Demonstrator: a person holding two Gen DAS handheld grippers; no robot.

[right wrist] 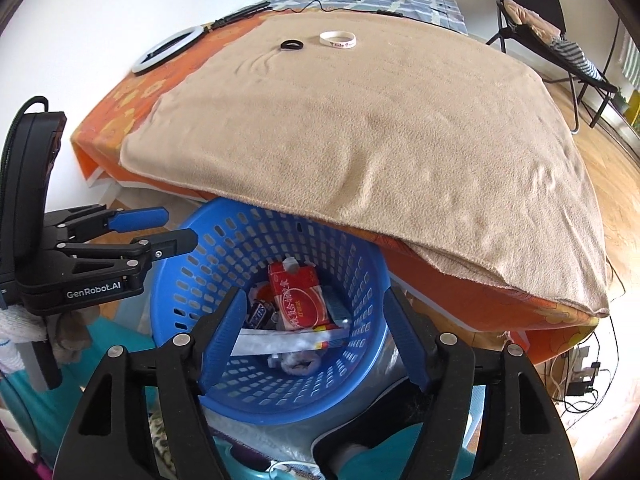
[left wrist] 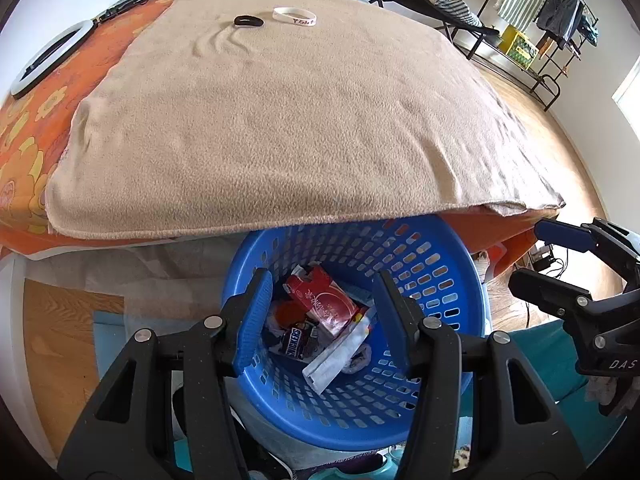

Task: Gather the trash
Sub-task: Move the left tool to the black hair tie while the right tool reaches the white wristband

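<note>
A blue plastic basket (left wrist: pixel 436 276) (right wrist: pixel 192 264) stands on the floor against the bed's edge. It holds trash: a red packet (left wrist: pixel 324 300) (right wrist: pixel 298 296), a Snickers wrapper (left wrist: pixel 294 342) (right wrist: pixel 258 314) and white wrappers (left wrist: pixel 340 354) (right wrist: pixel 280 342). My left gripper (left wrist: pixel 318 320) hangs open and empty over the basket; it also shows at the left of the right wrist view (right wrist: pixel 180 226). My right gripper (right wrist: pixel 316 340) is open and empty over the basket, and shows at the right of the left wrist view (left wrist: pixel 532 256).
A tan blanket (left wrist: pixel 288 120) (right wrist: pixel 380 128) covers the bed, over an orange flowered sheet (left wrist: pixel 24 148). A black hair tie (left wrist: pixel 248 21) (right wrist: pixel 291 45) and a white wristband (left wrist: pixel 295 16) (right wrist: pixel 338 39) lie at its far end. A ring light (left wrist: pixel 48 56) lies left. A chair (right wrist: pixel 536 28) and clothes rack (left wrist: pixel 552 20) stand right.
</note>
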